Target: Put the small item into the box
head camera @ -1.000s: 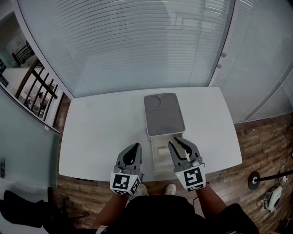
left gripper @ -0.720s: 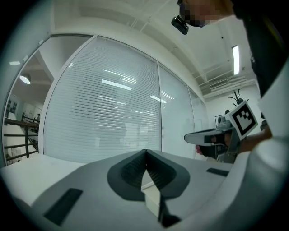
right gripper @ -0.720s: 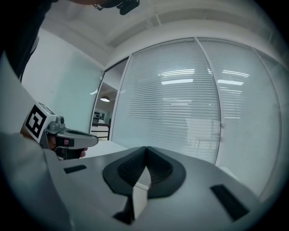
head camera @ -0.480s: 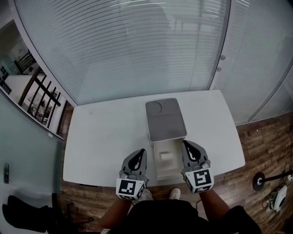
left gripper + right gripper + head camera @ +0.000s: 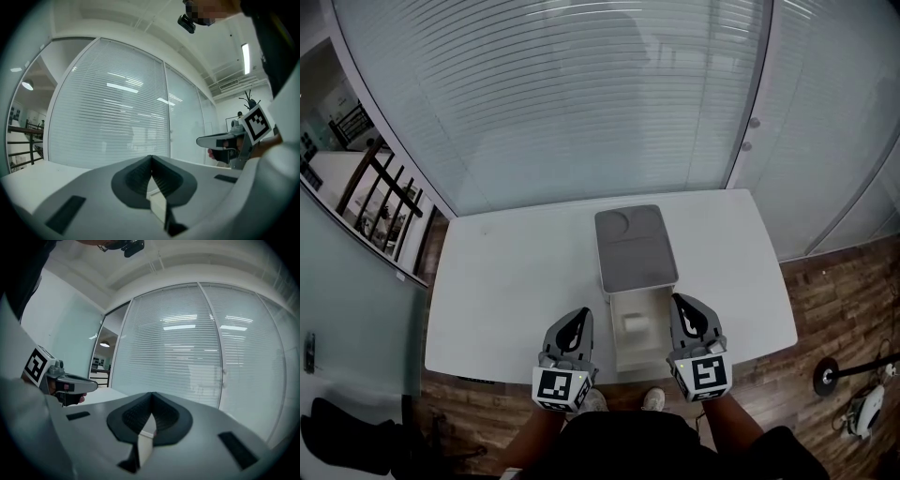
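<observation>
We see the box [image 5: 654, 345] standing open: a white tray with its long side running away from us. Its far end is tucked under a flat grey lid [image 5: 635, 251] that has a shallow round dimple near its far left corner. The tray lies between the fingers of our left gripper [image 5: 582, 313] and those of our right gripper [image 5: 676, 300]. Its right wall is just beside the right fingers, and its left wall is a little apart from the left ones. The lid stretches away beyond both sets of fingertips. The small item [image 5: 635, 323], a pale blocky piece, rests on the tray floor between the two sets of fingers, touching neither.
</observation>
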The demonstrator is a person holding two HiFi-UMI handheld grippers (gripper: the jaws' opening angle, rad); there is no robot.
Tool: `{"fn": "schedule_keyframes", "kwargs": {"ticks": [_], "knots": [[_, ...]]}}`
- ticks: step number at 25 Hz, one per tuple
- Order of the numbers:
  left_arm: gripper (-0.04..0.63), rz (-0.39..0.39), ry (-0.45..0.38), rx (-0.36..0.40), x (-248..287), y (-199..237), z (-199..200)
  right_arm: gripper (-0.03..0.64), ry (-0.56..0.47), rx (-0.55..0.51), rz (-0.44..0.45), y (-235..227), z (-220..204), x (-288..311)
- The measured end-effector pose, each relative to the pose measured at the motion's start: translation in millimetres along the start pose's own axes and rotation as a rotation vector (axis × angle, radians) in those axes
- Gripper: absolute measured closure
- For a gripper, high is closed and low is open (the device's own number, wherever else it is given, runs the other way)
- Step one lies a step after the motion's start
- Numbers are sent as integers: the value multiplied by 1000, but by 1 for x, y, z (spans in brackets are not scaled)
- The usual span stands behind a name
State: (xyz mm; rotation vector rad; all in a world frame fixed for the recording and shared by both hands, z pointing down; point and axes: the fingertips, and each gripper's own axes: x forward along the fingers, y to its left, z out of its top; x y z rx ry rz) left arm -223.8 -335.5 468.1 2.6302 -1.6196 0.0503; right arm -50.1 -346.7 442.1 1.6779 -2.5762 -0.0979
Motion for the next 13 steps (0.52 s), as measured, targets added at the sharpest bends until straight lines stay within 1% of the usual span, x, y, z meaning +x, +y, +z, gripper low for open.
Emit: {"fn": "schedule_keyframes", "kwargs": {"ticks": [5, 9, 13], "knots": [[586, 6, -23, 23, -5, 1, 8, 614, -21, -5, -2, -2, 5, -6], [588, 9, -20, 17, -4, 0, 11, 614, -25, -21, 16, 4, 11, -5], [588, 5, -15, 2, -3, -3, 3, 614, -29, -26, 21, 5, 13, -2]]}}
